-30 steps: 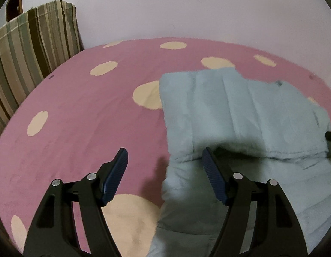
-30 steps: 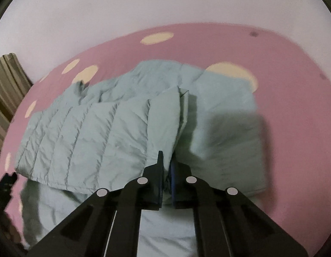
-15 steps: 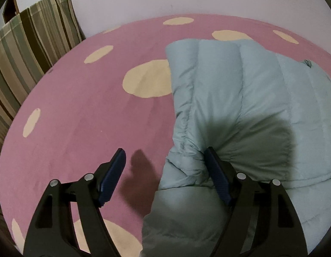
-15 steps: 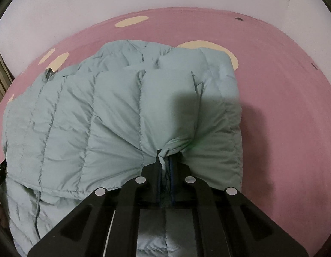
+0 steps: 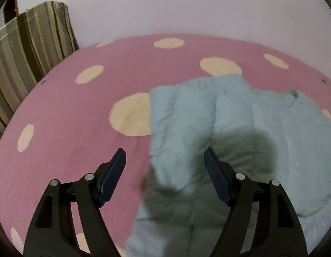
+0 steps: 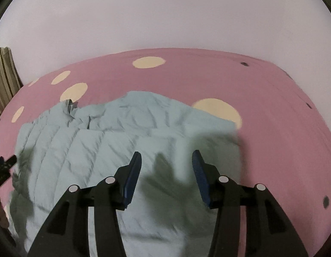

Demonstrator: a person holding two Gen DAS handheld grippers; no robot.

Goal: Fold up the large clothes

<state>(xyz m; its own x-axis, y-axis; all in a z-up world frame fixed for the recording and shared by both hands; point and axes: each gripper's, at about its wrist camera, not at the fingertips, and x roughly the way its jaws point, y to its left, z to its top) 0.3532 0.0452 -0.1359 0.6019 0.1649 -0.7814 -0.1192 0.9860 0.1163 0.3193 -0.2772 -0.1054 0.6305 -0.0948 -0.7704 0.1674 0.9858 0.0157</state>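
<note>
The pale blue quilted jacket (image 6: pixel 126 150) is shown folded on the spotted bed (image 5: pixel 75 132), directly below the just-opened, empty right tongs (image 6: pixel 166 171); its left edge lies between the parted left tongs (image 5: pixel 164 167).

The pink bedsheet (image 5: pixel 75 128) with cream dots lies bare and flat to the left of the quilted jacket (image 5: pixel 219 128), so a gripper can pass there freely. At the far left edge a striped cushion (image 5: pixel 26 60) stands upright and closes that side. Behind the bed the plain wall (image 6: pixel 165 17) blocks the way. To the right of the jacket (image 6: pixel 126 141) the sheet (image 6: pixel 283 128) is also bare, wide enough to pass.
</note>
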